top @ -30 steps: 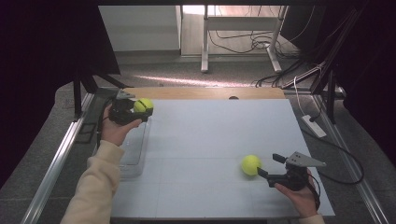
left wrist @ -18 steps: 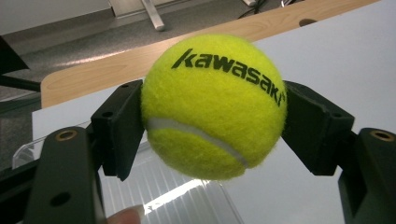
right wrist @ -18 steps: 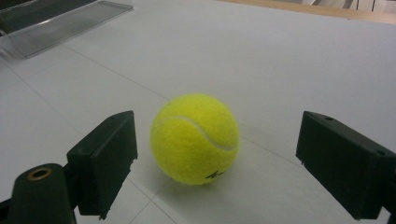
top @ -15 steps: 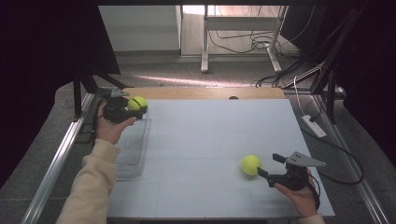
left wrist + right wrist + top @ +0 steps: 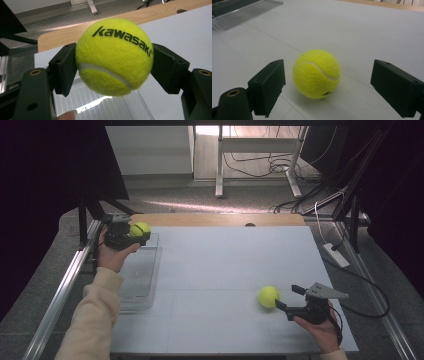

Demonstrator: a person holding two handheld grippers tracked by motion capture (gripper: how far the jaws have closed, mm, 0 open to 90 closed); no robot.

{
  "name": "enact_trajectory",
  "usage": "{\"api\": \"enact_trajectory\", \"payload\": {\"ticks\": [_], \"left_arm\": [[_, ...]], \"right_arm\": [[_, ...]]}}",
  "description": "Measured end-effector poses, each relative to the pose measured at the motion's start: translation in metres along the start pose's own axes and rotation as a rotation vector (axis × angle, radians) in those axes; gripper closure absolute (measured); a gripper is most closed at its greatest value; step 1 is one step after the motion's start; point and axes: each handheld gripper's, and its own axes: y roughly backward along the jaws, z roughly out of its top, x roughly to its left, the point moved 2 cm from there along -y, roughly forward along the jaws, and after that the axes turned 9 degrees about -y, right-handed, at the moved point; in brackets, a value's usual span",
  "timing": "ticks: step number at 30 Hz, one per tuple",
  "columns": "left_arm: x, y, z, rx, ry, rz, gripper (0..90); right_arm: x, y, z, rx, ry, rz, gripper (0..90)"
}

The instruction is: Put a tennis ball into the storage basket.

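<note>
While left tool (image 5: 131, 232) stays clamped on tennis ball (image 5: 114, 56) over clear tray (image 5: 140, 275), far left: lower before releasing. Right tool (image 5: 285, 299), jaws apart, faces second ball (image 5: 268, 296) on tabletop (image 5: 225, 265), near right.

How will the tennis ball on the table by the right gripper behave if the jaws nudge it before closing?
Probably rolls: the tennis ball is round and sits free on the flat white table, with the right gripper open and its jaws apart from it. The fuzzy felt likely grips the pads well. The held ball keeps its shape in the left gripper, so likely springy, not fragile.
</note>
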Motion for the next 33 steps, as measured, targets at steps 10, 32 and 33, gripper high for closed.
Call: {"api": "enact_trajectory", "payload": {"ticks": [10,32,33], "left_arm": [[0.018,-0.003,-0.007,0.012,0.044,0.028,27.1],[0.028,-0.016,-0.012,0.058,0.077,0.034,27.0],[0.028,-0.017,-0.013,0.063,0.079,0.035,27.0]], "right_arm": [[0.0,0.001,0.0,-0.003,-0.001,0.002,12.2],[-0.001,0.001,0.0,-0.002,-0.005,-0.001,12.2],[-0.001,0.001,0.0,-0.002,-0.004,-0.001,12.2]]}}
